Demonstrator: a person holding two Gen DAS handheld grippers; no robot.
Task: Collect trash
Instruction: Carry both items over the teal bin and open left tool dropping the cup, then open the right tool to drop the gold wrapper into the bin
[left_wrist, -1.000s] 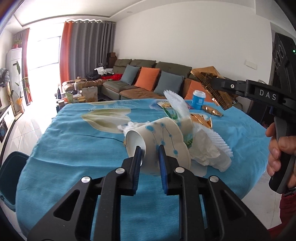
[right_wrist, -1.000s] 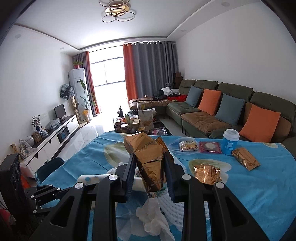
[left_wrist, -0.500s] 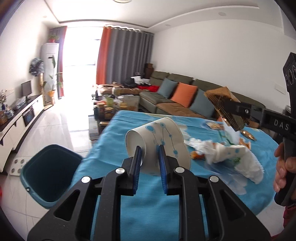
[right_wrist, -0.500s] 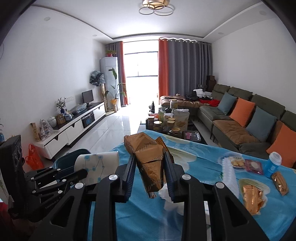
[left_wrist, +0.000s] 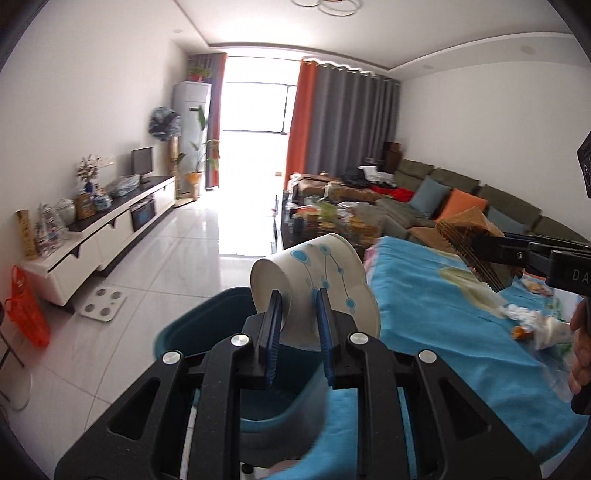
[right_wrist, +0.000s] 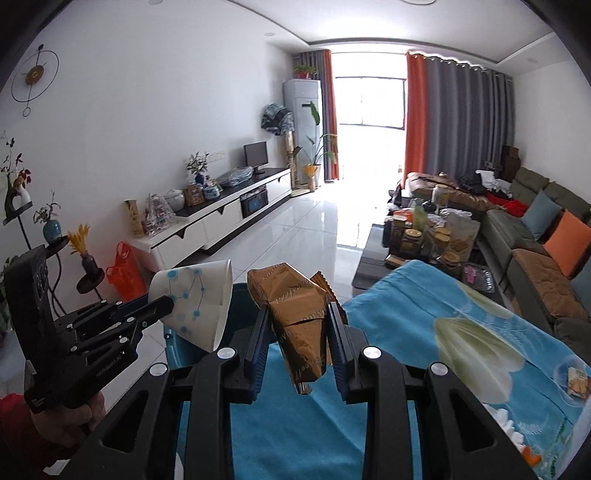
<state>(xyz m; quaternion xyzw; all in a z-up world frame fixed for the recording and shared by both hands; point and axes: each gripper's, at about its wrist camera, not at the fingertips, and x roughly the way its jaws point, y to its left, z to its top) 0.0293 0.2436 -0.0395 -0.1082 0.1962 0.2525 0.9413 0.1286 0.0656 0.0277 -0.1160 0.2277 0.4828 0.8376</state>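
My left gripper (left_wrist: 297, 314) is shut on the wall of a white paper cup (left_wrist: 325, 280) with a blue dot pattern, held on its side above the teal trash bin (left_wrist: 207, 332) beside the table. My right gripper (right_wrist: 299, 325) is shut on a crumpled golden-brown snack wrapper (right_wrist: 295, 314), held over the table's edge next to the bin (right_wrist: 240, 310). The right wrist view shows the cup (right_wrist: 199, 302) and left gripper (right_wrist: 162, 304) at the left. In the left wrist view the wrapper (left_wrist: 469, 240) and right gripper (left_wrist: 484, 251) appear at the right.
The table has a blue cloth (left_wrist: 443, 314) with crumpled white tissue and wrappers (left_wrist: 532, 321) at the right. A cluttered coffee table (right_wrist: 424, 229), sofa (right_wrist: 546, 236), white TV cabinet (left_wrist: 110, 229), floor scale (left_wrist: 103, 308) and orange bag (left_wrist: 26, 306) surround open tiled floor.
Both grippers have swung left from over the table's middle toward the teal bin, still holding the cup and the wrapper. The bin has come under the left gripper.
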